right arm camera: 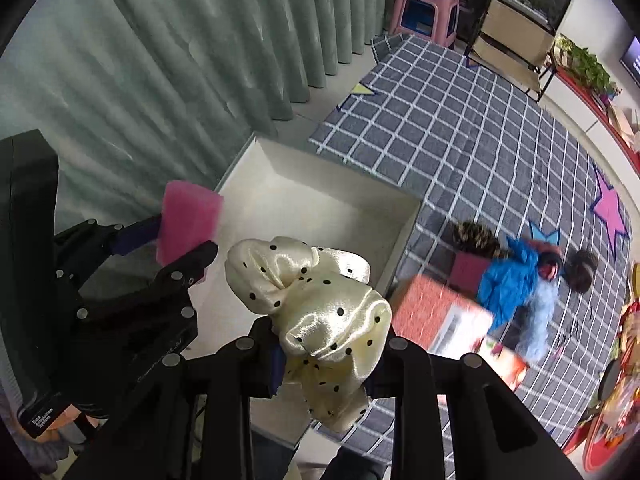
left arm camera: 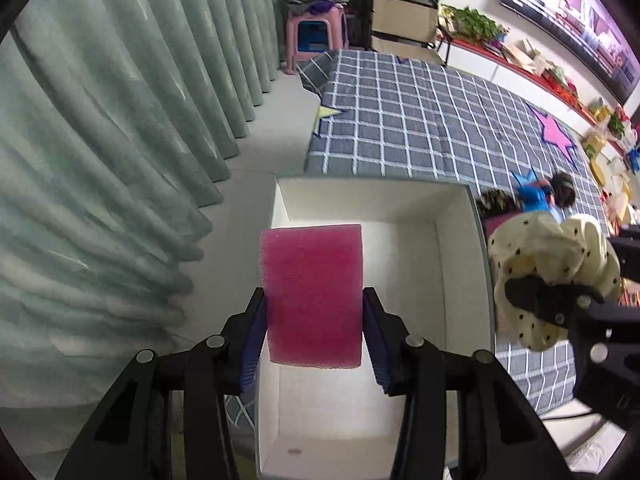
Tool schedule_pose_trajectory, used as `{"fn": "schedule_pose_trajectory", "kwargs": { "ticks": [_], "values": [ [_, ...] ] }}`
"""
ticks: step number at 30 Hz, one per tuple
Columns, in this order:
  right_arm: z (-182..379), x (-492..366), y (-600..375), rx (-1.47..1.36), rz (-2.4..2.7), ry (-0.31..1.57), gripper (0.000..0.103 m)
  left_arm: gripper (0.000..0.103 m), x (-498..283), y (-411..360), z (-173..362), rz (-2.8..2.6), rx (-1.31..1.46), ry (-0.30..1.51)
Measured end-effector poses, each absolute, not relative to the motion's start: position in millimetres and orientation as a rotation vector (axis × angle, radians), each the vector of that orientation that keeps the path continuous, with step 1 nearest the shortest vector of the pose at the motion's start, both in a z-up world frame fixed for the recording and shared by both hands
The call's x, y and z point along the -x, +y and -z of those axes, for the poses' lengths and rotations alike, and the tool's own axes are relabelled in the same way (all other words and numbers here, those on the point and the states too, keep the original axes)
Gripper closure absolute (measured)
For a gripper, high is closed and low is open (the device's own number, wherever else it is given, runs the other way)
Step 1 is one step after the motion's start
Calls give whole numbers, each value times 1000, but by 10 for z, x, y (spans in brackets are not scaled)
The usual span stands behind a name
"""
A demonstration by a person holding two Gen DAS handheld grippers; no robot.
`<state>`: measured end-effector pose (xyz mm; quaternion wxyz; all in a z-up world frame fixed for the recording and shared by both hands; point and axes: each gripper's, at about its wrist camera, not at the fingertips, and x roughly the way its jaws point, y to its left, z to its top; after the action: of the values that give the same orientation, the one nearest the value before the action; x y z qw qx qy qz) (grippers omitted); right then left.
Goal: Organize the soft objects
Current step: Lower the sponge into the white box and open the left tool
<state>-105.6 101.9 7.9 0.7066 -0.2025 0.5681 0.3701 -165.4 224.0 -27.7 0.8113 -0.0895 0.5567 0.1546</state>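
My left gripper (left arm camera: 314, 312) is shut on a pink sponge (left arm camera: 313, 292) and holds it above the open white box (left arm camera: 460, 264). It also shows in the right wrist view (right arm camera: 188, 248), with the pink sponge (right arm camera: 188, 220) over the box's left rim (right arm camera: 236, 168). My right gripper (right arm camera: 328, 356) is shut on a cream polka-dot scrunchie (right arm camera: 320, 304), held near the box's right side. The scrunchie (left arm camera: 548, 256) and the right gripper (left arm camera: 560, 300) show at the right of the left wrist view.
The box sits at the edge of a grey checked mat (left arm camera: 420, 120) with star patches. A blue fluffy item (right arm camera: 512, 280), dark furry items (right arm camera: 476, 236) and red boxes (right arm camera: 436, 312) lie on the mat. Green curtains (left arm camera: 100, 140) hang left. A pink stool (left arm camera: 316, 32) stands far back.
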Motion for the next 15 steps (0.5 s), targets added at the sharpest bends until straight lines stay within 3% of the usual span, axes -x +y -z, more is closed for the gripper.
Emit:
{"fn": "schedule_pose_trajectory", "kwargs": {
  "ticks": [15],
  "values": [
    [98, 751, 1213, 423, -804, 1317, 73, 54, 1303, 2376, 437, -351, 204, 1214]
  ]
}}
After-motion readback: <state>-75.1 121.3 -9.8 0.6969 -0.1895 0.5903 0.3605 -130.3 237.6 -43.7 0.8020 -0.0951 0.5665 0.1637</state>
